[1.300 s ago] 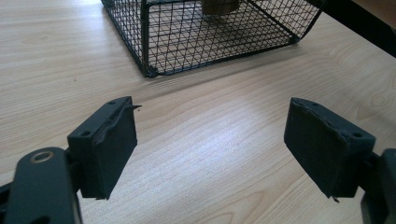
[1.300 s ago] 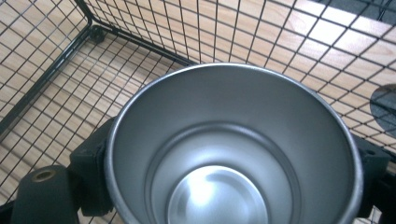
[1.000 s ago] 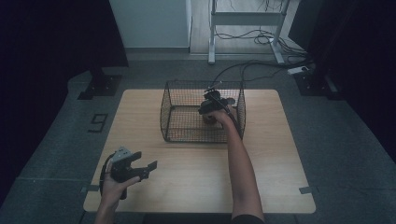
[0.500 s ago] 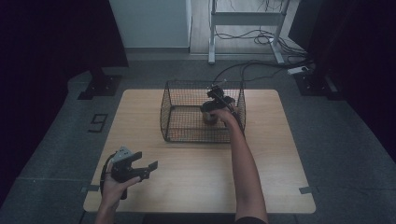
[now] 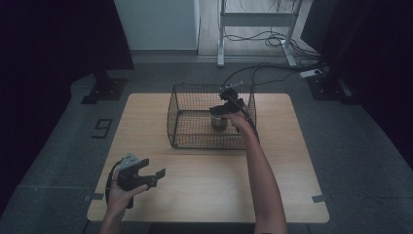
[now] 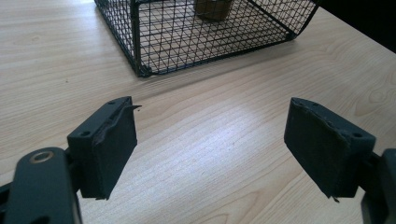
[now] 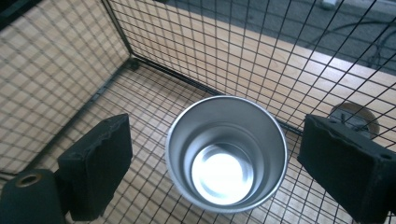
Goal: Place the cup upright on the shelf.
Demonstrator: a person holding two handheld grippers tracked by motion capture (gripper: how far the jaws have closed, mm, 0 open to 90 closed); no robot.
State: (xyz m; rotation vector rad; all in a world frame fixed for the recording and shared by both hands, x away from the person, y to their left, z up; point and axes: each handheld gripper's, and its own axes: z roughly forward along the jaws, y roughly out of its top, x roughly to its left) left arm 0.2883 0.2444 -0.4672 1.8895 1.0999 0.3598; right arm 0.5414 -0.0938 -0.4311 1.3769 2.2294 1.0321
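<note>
cup: shiny metal cup [image 7: 226, 154] standing upright on the floor of the wire basket [image 5: 195, 124], toward its right end. you can look straight down into it from the right gripper view, nothing inside. also visible in the high view [image 5: 218, 122] and peeking at the top of the left gripper view [image 6: 214, 8].
right gripper: right gripper [image 7: 219, 161] sits just above the cup, inside the basket. jaws released, one pad off to each side of the rim with a clear gap on both sides, not touching. they've just eased in a bit after springing apart, cup below and between them but not pinched.
left gripper: left gripper [image 6: 210, 149] hangs over bare wood near the front left corner of the table [image 5: 204, 195], well apart from the basket. jaws spread wide, nothing between them.
basket: black mesh, open top, sits on the far half of the table, roughly centred.
hands: person's right arm reaches forward over the basket's near wall; left hand [image 5: 119, 192] stays low by the table's near edge.
</note>
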